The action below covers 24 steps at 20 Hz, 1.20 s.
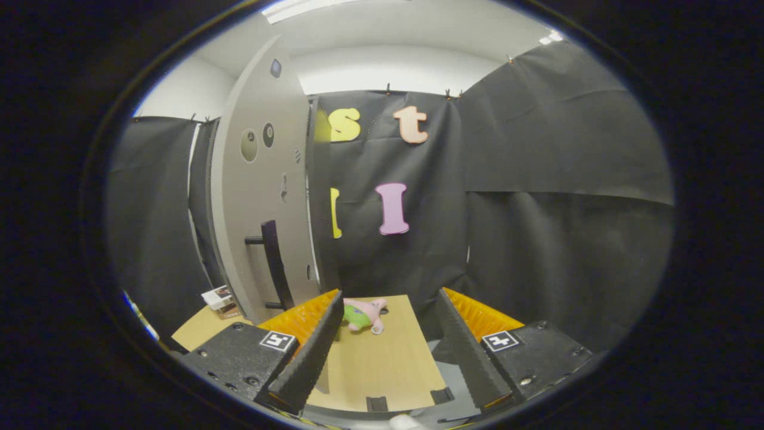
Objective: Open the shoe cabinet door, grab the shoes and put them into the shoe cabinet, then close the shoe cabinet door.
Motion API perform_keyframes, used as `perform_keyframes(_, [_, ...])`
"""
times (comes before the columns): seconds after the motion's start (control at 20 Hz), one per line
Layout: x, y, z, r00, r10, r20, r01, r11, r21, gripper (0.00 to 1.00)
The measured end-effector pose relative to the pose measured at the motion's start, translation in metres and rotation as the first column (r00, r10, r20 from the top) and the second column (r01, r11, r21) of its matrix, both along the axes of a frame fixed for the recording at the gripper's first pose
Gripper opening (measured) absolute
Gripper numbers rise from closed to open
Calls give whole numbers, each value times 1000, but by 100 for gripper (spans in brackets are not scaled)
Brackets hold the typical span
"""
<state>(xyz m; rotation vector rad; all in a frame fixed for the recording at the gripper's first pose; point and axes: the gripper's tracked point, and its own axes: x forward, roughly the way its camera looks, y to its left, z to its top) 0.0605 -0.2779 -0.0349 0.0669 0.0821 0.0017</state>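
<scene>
currently the claw (388, 334) stands wide open, nothing between its two fingers, held above a light wooden counter (382, 370). just ahead of the fingers, close to the left one, lies a small pink-and-green soft toy (365, 315) on the counter; i cannot say it is a shoe, and no clear shoe is visible. beyond the left finger stands the grey shoe cabinet door (262, 191), with a dark vertical bar handle (271, 263) low on its face. the door appears to be swung partly out, edge toward the camera, but whether it is fully open cannot be told.

judgement: step in hand is likely the door or the pick-up. for the door, bring the open fingers around the bar handle squarely, close on its middle, and pull along the hinge arc, not straight back.

counts: one claw, two fingers; one door; one handle; one soft toy; one small printed card or booklet (219, 298) at the door's foot.
</scene>
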Motion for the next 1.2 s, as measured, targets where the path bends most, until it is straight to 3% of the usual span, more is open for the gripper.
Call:
perform_keyframes(0.2, [30,25,-3,985,171,-1,-171,985,-8,99])
perform_keyframes(0.5, [53,69,3,941,338,20,-338,941,-21,99])
perform_keyframes(0.65, [57,72,5,936,352,14,-351,935,-53,98])
perform_keyframes(0.95, [59,87,2,933,361,-10,-361,933,1,95])
perform_keyframes(1.2, [49,138,-3,921,389,-10,-389,921,-5,96])
